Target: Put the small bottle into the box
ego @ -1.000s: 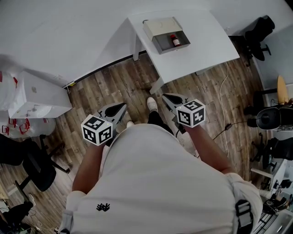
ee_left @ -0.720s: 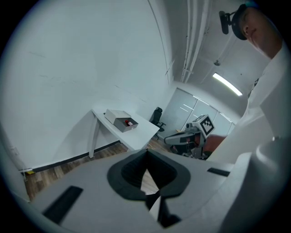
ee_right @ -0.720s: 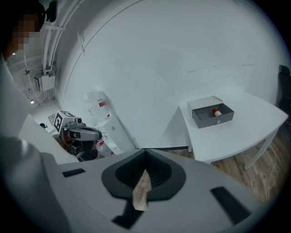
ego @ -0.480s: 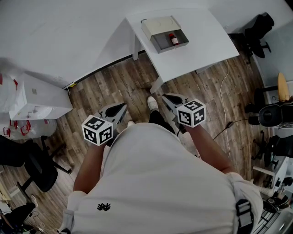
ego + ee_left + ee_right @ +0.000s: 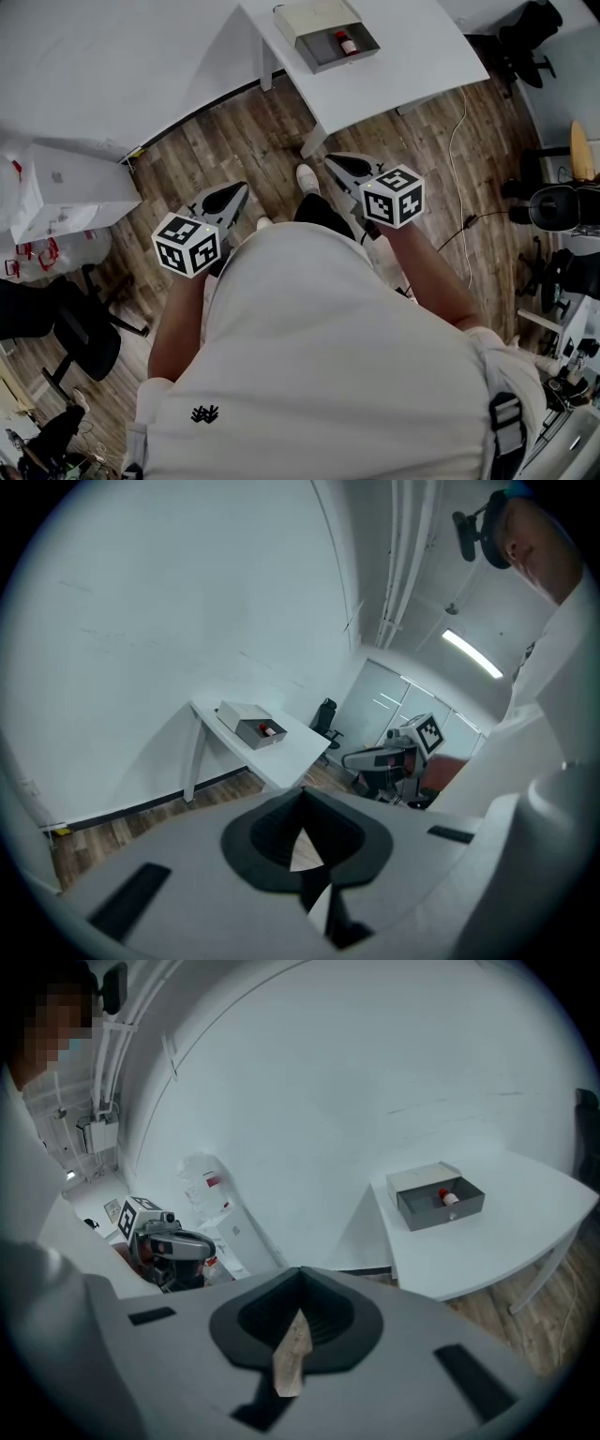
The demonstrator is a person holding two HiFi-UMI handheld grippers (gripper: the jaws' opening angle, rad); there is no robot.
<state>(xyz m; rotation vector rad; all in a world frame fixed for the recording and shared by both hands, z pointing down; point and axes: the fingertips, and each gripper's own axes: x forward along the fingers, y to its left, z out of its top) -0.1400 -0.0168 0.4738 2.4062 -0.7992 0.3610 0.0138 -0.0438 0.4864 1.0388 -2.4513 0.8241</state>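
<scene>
1. Now, the small bottle (image 5: 346, 43) lies inside the open box (image 5: 314, 17) on the desk (image 5: 412, 61).
2. Well back from the desk, the left claw (image 5: 241, 190) is pinched together, empty.
3. The right claw (image 5: 331, 160) is likewise closed on nothing, also short of the desk.

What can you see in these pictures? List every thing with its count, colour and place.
table: one, white, by the wall ahead
box: one, grey with beige top, on the table
small bottle: one, partly red, inside the box
cabinet: one, white, left by the wall
office chairs: two, black, lower left and upper right
cable: one, pale, on the floor right of the table
left gripper, right gripper: grey, shut, empty, before the person
</scene>
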